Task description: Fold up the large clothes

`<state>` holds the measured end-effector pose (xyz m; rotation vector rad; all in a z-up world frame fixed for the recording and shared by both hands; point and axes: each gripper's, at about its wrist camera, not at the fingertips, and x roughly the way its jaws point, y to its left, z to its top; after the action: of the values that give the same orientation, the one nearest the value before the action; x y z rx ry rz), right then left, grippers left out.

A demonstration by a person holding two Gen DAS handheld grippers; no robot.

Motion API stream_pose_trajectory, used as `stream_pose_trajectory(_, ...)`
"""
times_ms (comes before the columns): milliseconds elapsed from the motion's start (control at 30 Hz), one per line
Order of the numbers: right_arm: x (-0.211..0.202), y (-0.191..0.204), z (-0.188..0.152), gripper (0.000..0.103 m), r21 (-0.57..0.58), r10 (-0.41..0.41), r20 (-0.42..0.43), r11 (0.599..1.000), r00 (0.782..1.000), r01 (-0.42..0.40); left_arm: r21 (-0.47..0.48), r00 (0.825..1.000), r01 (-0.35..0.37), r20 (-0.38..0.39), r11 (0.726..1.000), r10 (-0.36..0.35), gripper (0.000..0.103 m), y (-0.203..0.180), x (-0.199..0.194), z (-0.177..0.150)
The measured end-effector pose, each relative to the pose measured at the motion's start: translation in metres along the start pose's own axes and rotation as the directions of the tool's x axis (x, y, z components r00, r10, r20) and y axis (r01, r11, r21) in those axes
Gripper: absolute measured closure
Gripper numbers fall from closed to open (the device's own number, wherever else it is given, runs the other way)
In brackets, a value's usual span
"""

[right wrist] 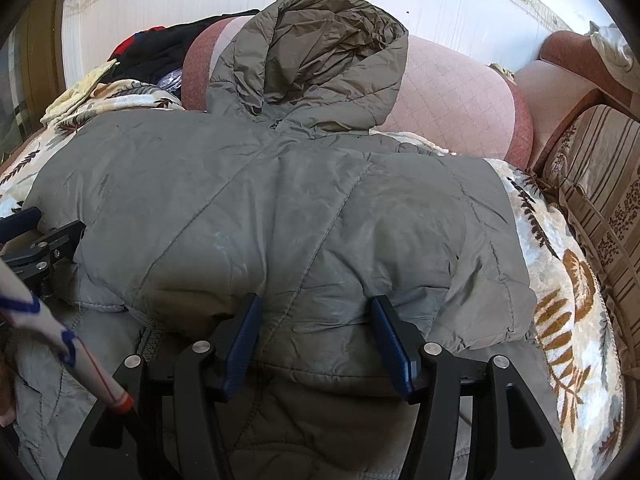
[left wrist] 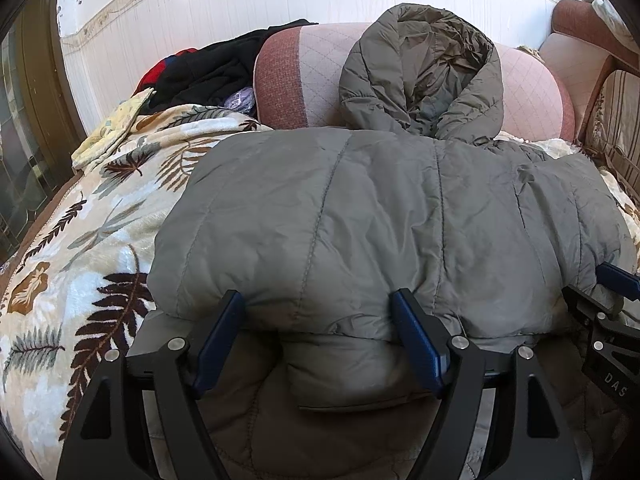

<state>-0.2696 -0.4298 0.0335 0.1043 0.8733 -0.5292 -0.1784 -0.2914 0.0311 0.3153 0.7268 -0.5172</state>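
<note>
On the blanket [left wrist: 80,240], the coat [left wrist: 360,208] lies folded; the left gripper [left wrist: 320,320] and right gripper [right wrist: 316,320] straddle its fold, seemingly unclamped. The puffy fold may spring back.

A leaf-print blanket [left wrist: 92,240] covers the sofa [right wrist: 452,92], bearing the grey jacket [left wrist: 360,208].

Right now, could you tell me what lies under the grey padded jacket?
The jacket rests on a leaf-patterned blanket, visible around its edges. Whatever lies beneath its middle is covered.
</note>
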Motion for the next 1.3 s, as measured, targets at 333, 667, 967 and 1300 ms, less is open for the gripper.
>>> stream_pose_trajectory(333,0.0,0.001,0.001,0.04,-0.002,-0.011,0.004,1.0,1.0,0.011,0.0,1.0,-0.014,-0.009,1.0,0.014,0.023,0.0,0.002,0.001)
stream_pose_trajectory(667,-0.05,-0.03,-0.005,0.029,0.263,0.172,-0.092,0.954,0.981,-0.143,0.006,1.0,0.022,-0.019,1.0,-0.022,0.023,0.004,-0.006,0.007)
stream_pose_trajectory(967,-0.181,-0.011,0.102,0.029,0.357,0.41,-0.037,0.857,0.911,-0.371,-0.057,0.996,0.09,0.018,0.994,-0.089,0.023,0.035,-0.035,0.019)
stream_pose_trajectory(1300,-0.139,-0.047,0.25,0.027,0.253,0.168,0.025,0.953,0.985,-0.169,-0.113,0.993,0.115,0.04,0.987,-0.111,0.023,0.052,-0.031,0.026)
